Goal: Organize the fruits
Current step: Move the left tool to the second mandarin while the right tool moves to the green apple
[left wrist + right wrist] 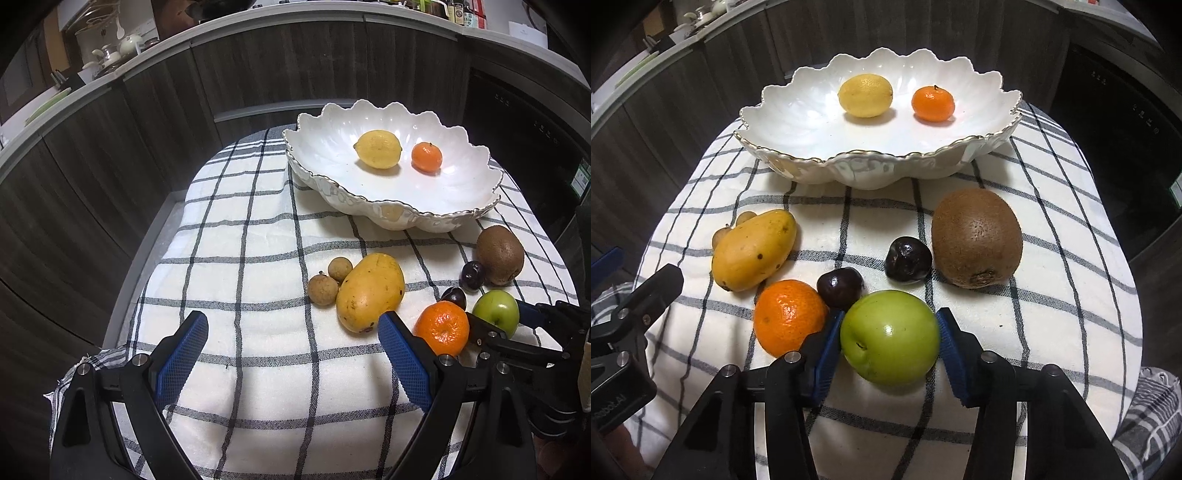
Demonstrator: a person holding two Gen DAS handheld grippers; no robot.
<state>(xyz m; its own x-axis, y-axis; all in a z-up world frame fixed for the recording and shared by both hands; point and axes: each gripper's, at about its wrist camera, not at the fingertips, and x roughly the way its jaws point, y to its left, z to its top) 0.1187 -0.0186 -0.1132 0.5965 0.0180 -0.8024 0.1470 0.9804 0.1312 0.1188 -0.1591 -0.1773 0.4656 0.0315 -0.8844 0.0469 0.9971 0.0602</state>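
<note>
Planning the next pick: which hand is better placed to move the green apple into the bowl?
Right. Its fingers already flank the green apple, seemingly touching it. The left gripper hangs open above bare cloth.

A: State the right gripper [890, 341] condition.
B: Both blue pads [827, 347] contact the green apple [890, 338], one per side, on the checked cloth [1052, 314].
A: Positions relative to the apple?
B: Mandarin [788, 321] touching its left; two dark plums [840, 293] [908, 260] just behind; kiwi [977, 238] behind right; mango [753, 251] behind left. The scalloped white bowl [798, 122] lies well behind, holding a lemon [865, 95] and a second mandarin [933, 104].
</note>
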